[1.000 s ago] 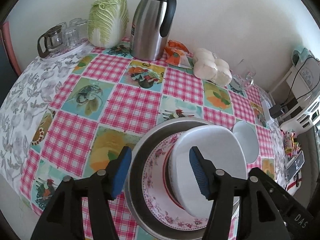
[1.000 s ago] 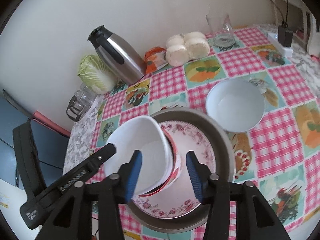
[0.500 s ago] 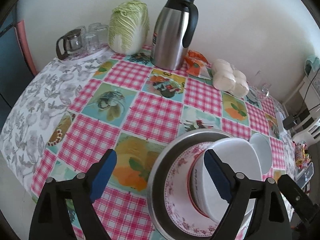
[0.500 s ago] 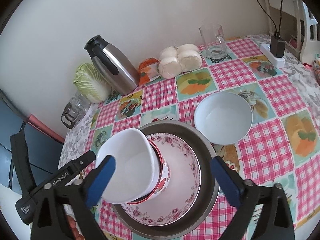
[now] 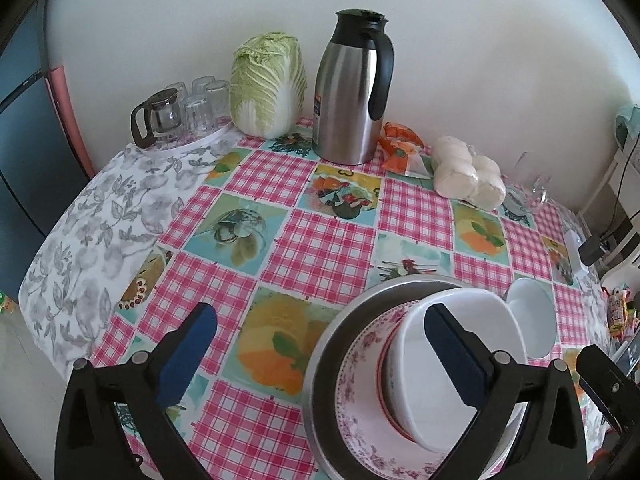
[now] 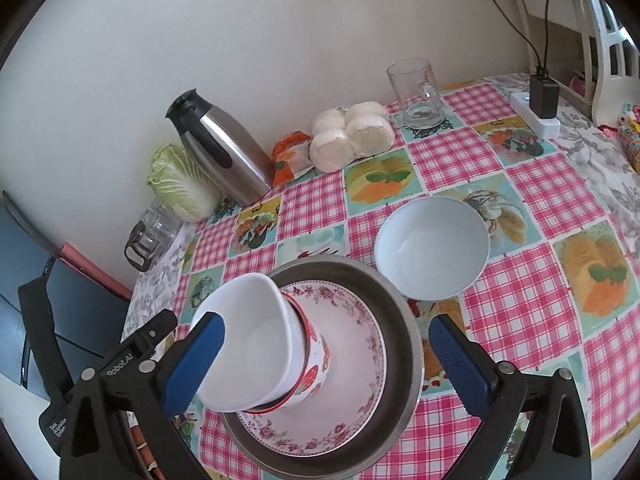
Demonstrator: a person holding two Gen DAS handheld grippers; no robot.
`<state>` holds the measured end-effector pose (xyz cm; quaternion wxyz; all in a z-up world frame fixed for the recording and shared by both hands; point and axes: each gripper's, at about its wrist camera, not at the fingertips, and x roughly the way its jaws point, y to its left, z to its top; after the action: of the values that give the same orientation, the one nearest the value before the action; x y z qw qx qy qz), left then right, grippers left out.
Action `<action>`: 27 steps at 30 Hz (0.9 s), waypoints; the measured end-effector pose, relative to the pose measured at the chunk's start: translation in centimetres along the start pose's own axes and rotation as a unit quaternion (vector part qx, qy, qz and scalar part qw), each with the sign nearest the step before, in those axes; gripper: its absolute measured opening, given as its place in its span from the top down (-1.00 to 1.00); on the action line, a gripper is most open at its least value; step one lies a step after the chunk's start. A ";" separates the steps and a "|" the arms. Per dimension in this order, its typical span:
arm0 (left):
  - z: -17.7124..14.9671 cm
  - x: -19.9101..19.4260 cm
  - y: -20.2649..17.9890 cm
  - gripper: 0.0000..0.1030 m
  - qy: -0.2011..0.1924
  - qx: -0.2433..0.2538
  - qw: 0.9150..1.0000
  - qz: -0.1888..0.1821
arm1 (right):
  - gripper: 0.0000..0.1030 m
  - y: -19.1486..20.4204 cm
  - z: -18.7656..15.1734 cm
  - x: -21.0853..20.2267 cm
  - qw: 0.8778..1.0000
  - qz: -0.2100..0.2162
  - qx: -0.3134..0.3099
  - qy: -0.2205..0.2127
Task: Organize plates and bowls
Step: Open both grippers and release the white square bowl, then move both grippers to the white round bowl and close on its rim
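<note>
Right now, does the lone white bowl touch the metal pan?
Cannot tell. In the right wrist view the white bowl sits right against the metal pan rim, their edges overlapping, with no plain gap or contact.

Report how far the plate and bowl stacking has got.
Done: floral plate sits in the metal pan, with the red-patterned bowl and a white bowl nested on it. In hand: nothing; both hand-held grippers are open. Left: the second white bowl on the tablecloth.

"Robot.AI" on left tongs (image 6: 132, 360)

Both wrist views look down obliquely toward wall, close above table; shared: stacked dishes (image 5: 400, 392) (image 6: 320, 360), thermos (image 5: 352, 88) (image 6: 224, 152).
</note>
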<state>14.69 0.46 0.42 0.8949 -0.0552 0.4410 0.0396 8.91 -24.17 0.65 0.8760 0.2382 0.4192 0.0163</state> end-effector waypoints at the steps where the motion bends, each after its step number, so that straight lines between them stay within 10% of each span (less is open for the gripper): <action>1: 0.0 -0.2 -0.2 -1.00 -0.002 -0.001 1.000 0.000 | -1.00 -0.5 0.1 -0.2 1.000 0.000 0.005 -0.003; 13: 0.3 -3.6 -3.4 -1.00 -0.058 -0.007 0.998 -0.026 | -1.00 -7.6 1.7 -3.6 0.996 -0.027 0.074 -0.052; 27: 0.6 -4.8 -14.6 -1.00 -0.053 0.095 0.983 -0.147 | -1.00 -14.5 2.6 -5.4 0.986 -0.070 0.133 -0.079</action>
<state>14.05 -14.06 5.53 0.9141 -0.0318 0.3821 -0.1318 4.85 -39.27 -0.33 0.8658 0.3231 0.3629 -0.1194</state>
